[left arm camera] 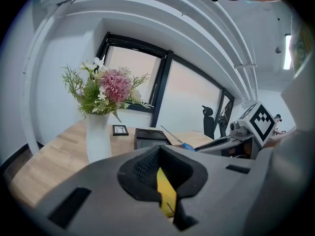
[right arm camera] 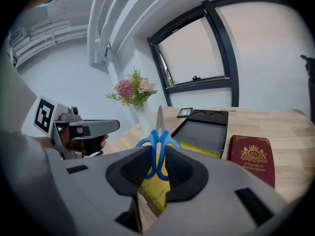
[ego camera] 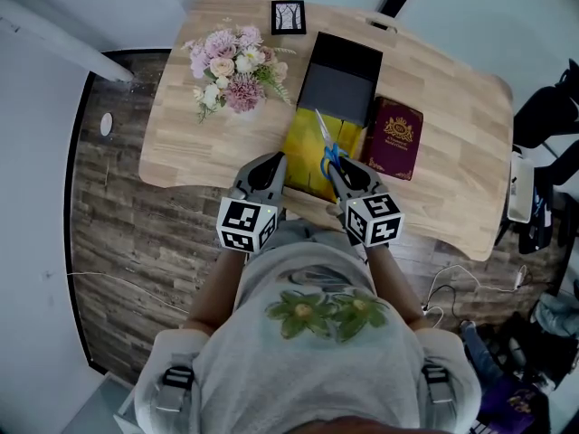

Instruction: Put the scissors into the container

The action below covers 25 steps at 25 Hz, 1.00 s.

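The right gripper [right arm camera: 158,155] is seen closed on the blue handle loops of the scissors [right arm camera: 159,129]. The loops are pinched between its pads, and the steel blades are together and pointed away from the person, towards the container [right arm camera: 209,132]. The scissors are held above a yellow book [ego camera: 303,156] near the table's front edge and are not yet in the container. The container, a shallow black tray with a grey floor, is laid partly on that yellow book, just ahead of the blade tips. A maroon book [ego camera: 395,138] is set beside it on the right. The left gripper [ego camera: 266,168] is held just beside the right one, its jaws pressed together on nothing. Further off on the wooden table [ego camera: 452,116], a vase of pink and white flowers [ego camera: 233,70] and a small framed picture [ego camera: 288,16] are placed. Three risks are judged likely: with only the loops gripped, the blades could swing or slip; the tips could be caught on the tray's near wall, so that the unsteadied tray is pushed along the book; and too early a release would drop the scissors onto the yellow book
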### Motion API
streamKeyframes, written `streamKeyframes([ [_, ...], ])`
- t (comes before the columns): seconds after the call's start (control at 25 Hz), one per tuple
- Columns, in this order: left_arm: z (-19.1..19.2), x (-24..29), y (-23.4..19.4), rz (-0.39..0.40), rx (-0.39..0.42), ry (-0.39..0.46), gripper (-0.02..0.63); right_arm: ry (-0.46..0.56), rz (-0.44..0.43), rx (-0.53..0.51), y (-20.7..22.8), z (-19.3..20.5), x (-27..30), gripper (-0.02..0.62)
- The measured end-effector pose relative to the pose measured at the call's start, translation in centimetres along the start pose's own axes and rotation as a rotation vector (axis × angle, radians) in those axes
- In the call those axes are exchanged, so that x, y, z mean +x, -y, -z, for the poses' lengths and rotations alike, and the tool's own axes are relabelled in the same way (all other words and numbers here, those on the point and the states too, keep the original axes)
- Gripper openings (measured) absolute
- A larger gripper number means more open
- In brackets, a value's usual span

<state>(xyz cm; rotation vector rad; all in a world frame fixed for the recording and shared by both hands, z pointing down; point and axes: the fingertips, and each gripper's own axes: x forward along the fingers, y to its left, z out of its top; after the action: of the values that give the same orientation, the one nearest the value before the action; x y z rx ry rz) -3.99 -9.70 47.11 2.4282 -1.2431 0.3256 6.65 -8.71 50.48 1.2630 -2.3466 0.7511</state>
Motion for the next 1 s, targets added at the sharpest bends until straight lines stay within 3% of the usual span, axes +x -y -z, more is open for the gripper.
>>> streamKeyframes([
  [1.0,1.0,0.8,-0.6,-0.013,-0.017,-0.026,0.005,-0.096,-0.021,0.006,0.4,2.7,2.3,0.084],
])
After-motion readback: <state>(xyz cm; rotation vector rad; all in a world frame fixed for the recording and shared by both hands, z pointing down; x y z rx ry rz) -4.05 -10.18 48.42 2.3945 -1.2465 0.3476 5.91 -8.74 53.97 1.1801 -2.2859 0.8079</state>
